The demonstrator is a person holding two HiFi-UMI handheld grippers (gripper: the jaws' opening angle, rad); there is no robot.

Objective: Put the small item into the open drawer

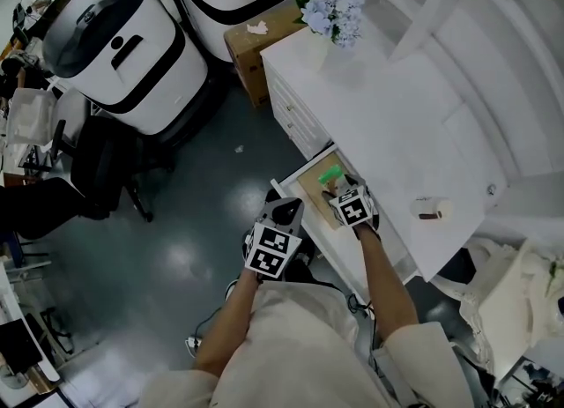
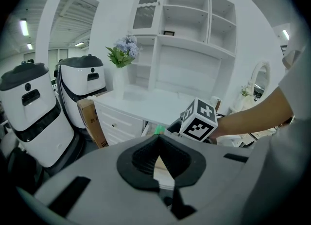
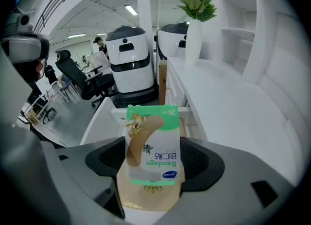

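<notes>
The small item is a green and white bandage box (image 3: 151,144). My right gripper (image 3: 153,160) is shut on it and holds it upright over the open drawer (image 3: 99,119) of the white dresser (image 3: 228,107). In the head view the box (image 1: 331,174) shows as a green patch above the drawer (image 1: 310,188), just ahead of the right gripper (image 1: 339,193). My left gripper (image 1: 280,214) hangs beside the drawer's front corner. Its jaws are shut and hold nothing, as the left gripper view (image 2: 158,139) shows. That view also catches the right gripper's marker cube (image 2: 199,120).
A vase of blue flowers (image 1: 333,14) stands at the dresser's far end. A small white object (image 1: 432,211) lies on the top near its front edge. A cardboard box (image 1: 256,45), two white machines (image 1: 115,45) and a black office chair (image 1: 106,168) stand on the floor to the left.
</notes>
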